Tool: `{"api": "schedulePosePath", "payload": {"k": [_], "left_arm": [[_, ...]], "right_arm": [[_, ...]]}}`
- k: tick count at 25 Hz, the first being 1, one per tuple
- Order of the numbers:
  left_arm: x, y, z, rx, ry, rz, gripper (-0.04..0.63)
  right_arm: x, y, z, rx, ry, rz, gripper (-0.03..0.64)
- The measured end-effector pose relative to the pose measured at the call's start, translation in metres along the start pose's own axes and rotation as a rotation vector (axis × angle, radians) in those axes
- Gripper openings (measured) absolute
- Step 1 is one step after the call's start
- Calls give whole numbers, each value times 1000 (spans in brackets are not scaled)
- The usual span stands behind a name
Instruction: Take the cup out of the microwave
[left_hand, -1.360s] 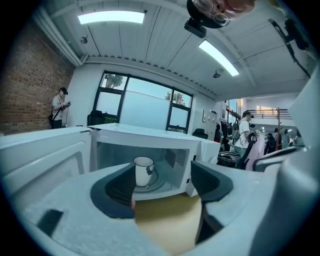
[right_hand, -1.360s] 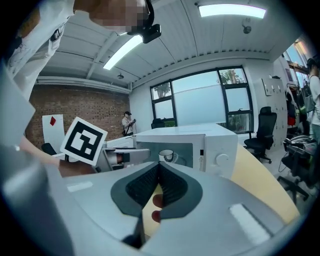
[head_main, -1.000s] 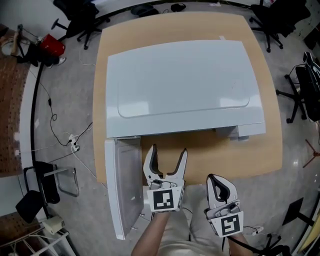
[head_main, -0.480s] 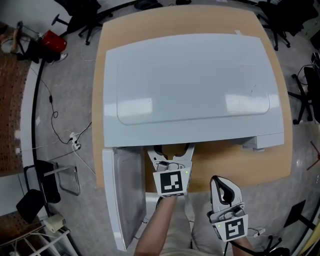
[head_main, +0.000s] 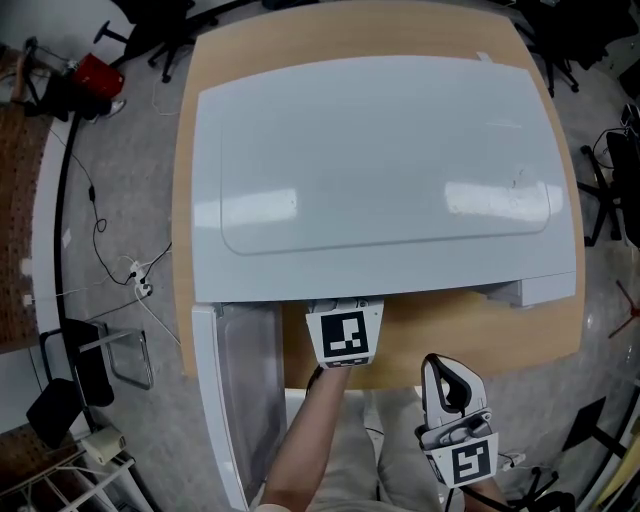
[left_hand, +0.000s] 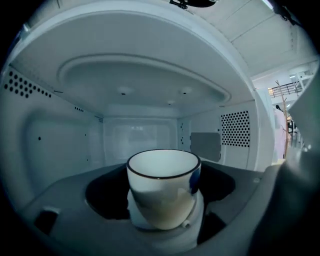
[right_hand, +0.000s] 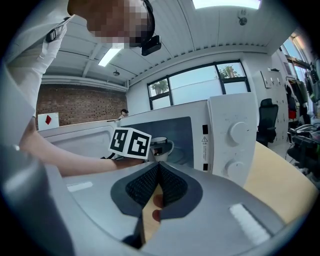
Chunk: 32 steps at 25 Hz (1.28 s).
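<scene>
A white cup (left_hand: 162, 187) with a dark rim stands inside the white microwave (head_main: 380, 170), whose door (head_main: 235, 400) hangs open to the left. My left gripper (left_hand: 162, 202) has reached into the cavity and its jaws are closing, one on each side of the cup, with dark gaps still showing beside it. From the head view only its marker cube (head_main: 345, 335) shows; the jaws are hidden under the microwave top. The right gripper view shows the cup (right_hand: 161, 146) behind that cube. My right gripper (head_main: 448, 375) hangs shut and empty off the table's front edge.
The microwave takes up most of the wooden table (head_main: 470, 325), and its knob panel (right_hand: 236, 131) is at the right front. Office chairs (head_main: 610, 180) and cables (head_main: 140, 285) lie on the floor around the table.
My left gripper has gone forward from the table's front edge into the microwave, so its jaws have disappeared under the top. The right gripper has barely shifted.
</scene>
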<state>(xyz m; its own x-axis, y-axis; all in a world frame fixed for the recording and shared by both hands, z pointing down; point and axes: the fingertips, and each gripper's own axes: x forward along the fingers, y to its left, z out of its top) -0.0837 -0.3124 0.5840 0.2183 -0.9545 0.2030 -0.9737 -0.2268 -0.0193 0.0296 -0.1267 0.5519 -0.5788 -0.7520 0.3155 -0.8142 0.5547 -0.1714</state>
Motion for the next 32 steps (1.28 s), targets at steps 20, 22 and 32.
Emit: {"api": "schedulePosePath", "payload": {"k": [20,22,32], "left_arm": [[-49,-13,31,-54,-102,29,388],[-63,-17,33,-64,-91,35,388],[-134,-35,49,-122,-33,83,388]], "right_arm": [[-7,-3,23,-20,-20,-12,8],[-8,-3,30,-28,-23,-11,8],[-21,-4,69,-41,-51,0,8]]}}
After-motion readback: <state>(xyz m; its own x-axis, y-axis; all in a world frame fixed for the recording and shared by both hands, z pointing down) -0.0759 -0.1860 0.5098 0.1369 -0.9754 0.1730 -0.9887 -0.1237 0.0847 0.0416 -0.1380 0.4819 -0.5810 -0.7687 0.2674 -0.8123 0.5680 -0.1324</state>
